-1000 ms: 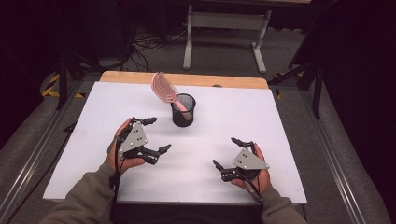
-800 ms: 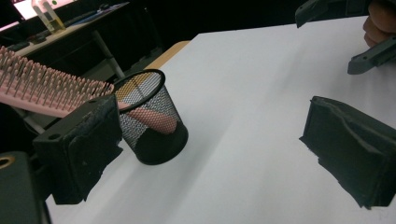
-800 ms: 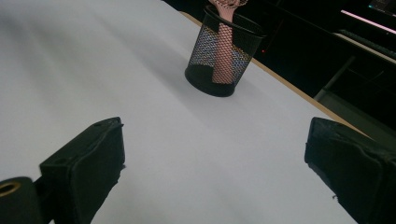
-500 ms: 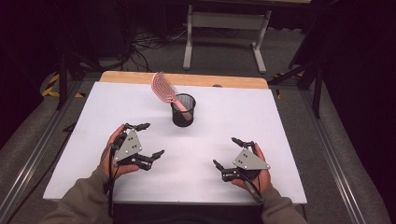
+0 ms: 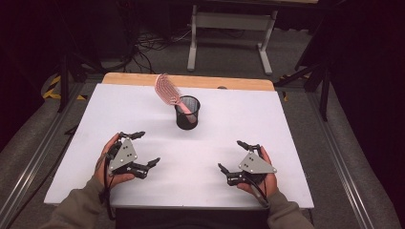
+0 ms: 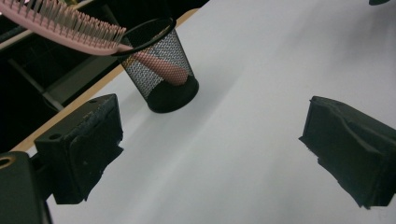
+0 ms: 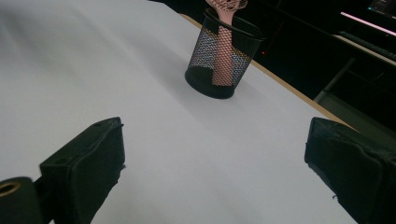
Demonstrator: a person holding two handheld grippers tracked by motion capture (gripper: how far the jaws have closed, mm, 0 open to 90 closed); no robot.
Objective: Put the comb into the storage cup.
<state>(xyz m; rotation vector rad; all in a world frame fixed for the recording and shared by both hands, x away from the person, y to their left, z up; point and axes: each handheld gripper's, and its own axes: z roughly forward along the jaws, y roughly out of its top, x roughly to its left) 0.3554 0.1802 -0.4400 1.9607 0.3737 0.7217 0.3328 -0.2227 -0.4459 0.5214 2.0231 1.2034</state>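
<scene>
Overhead, the high view looks down on a white table (image 5: 286,124) with a black mesh cup (image 5: 187,112) standing toward its far middle. A pink hairbrush (image 5: 170,92) sits handle-down in the cup, its bristled head leaning out over the rim toward the far left. The left gripper (image 5: 141,149) rests near the front left of the table, held in the person's hand, its fingers spread wide with nothing between them. The right gripper (image 5: 237,156) lies near the front right, likewise held, its fingers apart and empty. Both grippers are well apart from the cup and from each other.

From the left gripper view, two black fingers (image 6: 79,147) stand wide apart over bare white table. Beyond them the mesh cup (image 6: 161,70) stands upright, the pink handle visible through its wire wall, and the brush head (image 6: 63,25) slants out to the upper left, bristles up.

From the right gripper view, the fingers (image 7: 88,165) are again spread with only table between them. The cup (image 7: 222,58) stands farther off near the table's wooden edge (image 7: 299,95), the hairbrush handle (image 7: 222,51) upright inside it.
</scene>
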